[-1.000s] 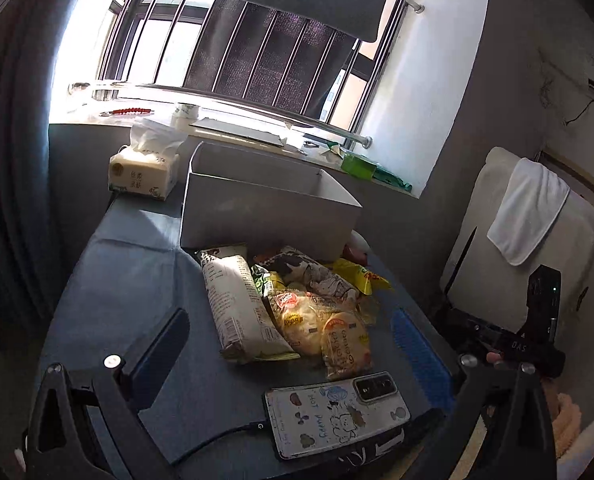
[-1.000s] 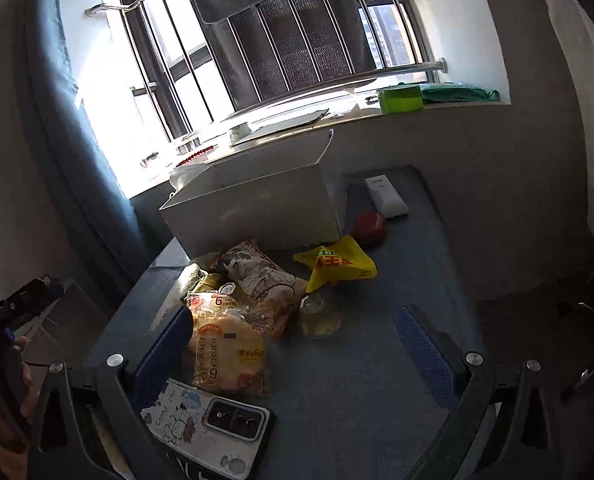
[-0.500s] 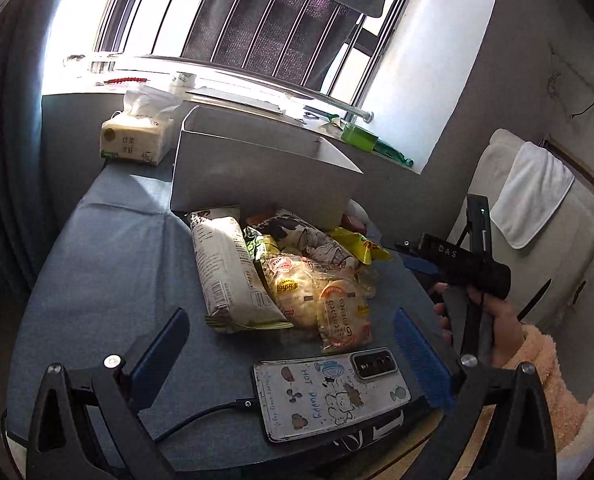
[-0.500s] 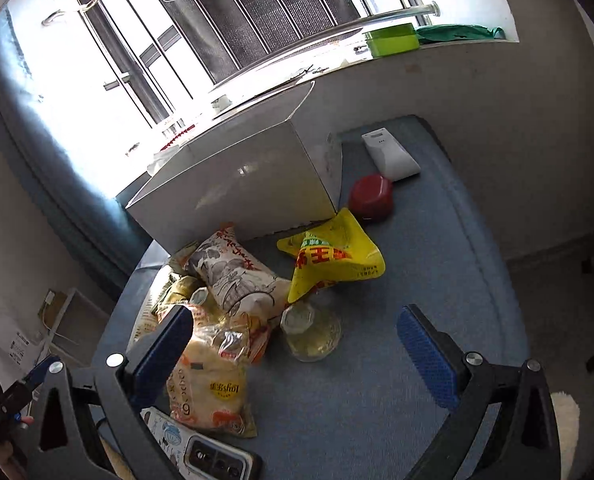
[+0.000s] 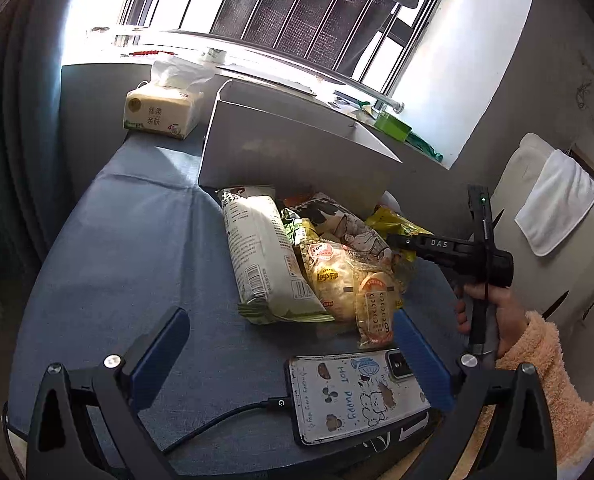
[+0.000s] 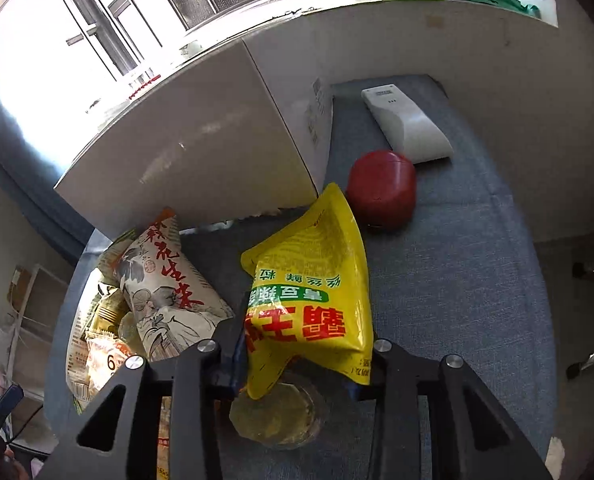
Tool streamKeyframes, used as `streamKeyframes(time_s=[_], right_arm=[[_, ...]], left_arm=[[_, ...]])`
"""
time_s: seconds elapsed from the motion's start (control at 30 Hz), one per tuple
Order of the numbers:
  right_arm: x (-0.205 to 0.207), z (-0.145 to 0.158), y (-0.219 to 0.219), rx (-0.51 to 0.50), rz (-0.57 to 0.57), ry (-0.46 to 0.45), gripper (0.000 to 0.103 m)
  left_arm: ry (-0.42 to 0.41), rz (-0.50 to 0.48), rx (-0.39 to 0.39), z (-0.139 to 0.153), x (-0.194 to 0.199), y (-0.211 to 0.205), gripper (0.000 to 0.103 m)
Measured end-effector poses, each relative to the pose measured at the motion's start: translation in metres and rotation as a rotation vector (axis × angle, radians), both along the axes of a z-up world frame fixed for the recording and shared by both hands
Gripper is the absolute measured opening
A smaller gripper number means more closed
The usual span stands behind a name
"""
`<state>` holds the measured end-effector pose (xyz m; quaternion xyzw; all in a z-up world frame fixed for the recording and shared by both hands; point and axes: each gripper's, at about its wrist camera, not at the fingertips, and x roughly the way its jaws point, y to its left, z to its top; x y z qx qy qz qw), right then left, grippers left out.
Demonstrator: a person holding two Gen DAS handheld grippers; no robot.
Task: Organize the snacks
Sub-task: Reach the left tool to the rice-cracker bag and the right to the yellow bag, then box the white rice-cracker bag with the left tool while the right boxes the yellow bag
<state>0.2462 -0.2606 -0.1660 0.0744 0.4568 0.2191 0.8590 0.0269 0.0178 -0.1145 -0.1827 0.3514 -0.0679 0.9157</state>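
**Right hand-held gripper closes on yellow snack bag**

A second ago the right hand-held gripper (image 6: 301, 352) hovered wide open short of the pile; now its jaws are closing around the yellow bag (image 6: 313, 280), which lies on the counter (image 6: 457, 280) before the white box (image 6: 201, 152). The sorting begins. The left hand-held gripper (image 5: 289, 360) hangs open, empty, above the phone (image 5: 353, 396).

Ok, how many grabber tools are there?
2. The left gripper hangs open by the phone; the right gripper has its jaws closing on the yellow bag between them. None seem hidden.
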Motion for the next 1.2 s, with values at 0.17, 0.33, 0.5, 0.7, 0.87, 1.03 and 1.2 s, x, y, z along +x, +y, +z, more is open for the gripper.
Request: streamKeyframes(time_s=[0.17, 0.33, 0.5, 0.7, 0.87, 1.03, 1.2], right_arm=[[-0.029, 0.022, -0.019, 0.036, -0.031, -0.073, 0.034], [-0.065, 0.042, -0.031, 0.108, 0.007, -0.119, 0.033], [-0.097, 0.054, -0.042, 0.168, 0.025, -0.142, 0.033], [-0.120, 0.059, -0.047, 0.198, 0.028, -0.142, 0.033], [-0.123, 0.052, -0.046, 0.206, 0.033, -0.116, 0.033], [-0.126, 0.052, -0.044, 0.212, 0.048, -0.117, 0.033], [-0.120, 0.063, -0.035, 0.245, 0.066, -0.140, 0.033]], left_arm=[[0.090, 0.010, 0.041, -0.010, 0.033, 0.002, 0.103], [0.144, -0.025, 0.110, -0.017, 0.074, -0.005, 0.103], [0.231, -0.047, 0.212, -0.031, 0.111, -0.013, 0.103], [0.308, -0.064, 0.259, -0.056, 0.141, -0.005, 0.084], [0.258, -0.077, 0.277, -0.049, 0.143, -0.001, 0.037], [0.212, -0.057, 0.252, -0.034, 0.120, 0.013, 0.035], [0.093, -0.058, 0.193, 0.008, 0.097, 0.021, 0.035]])
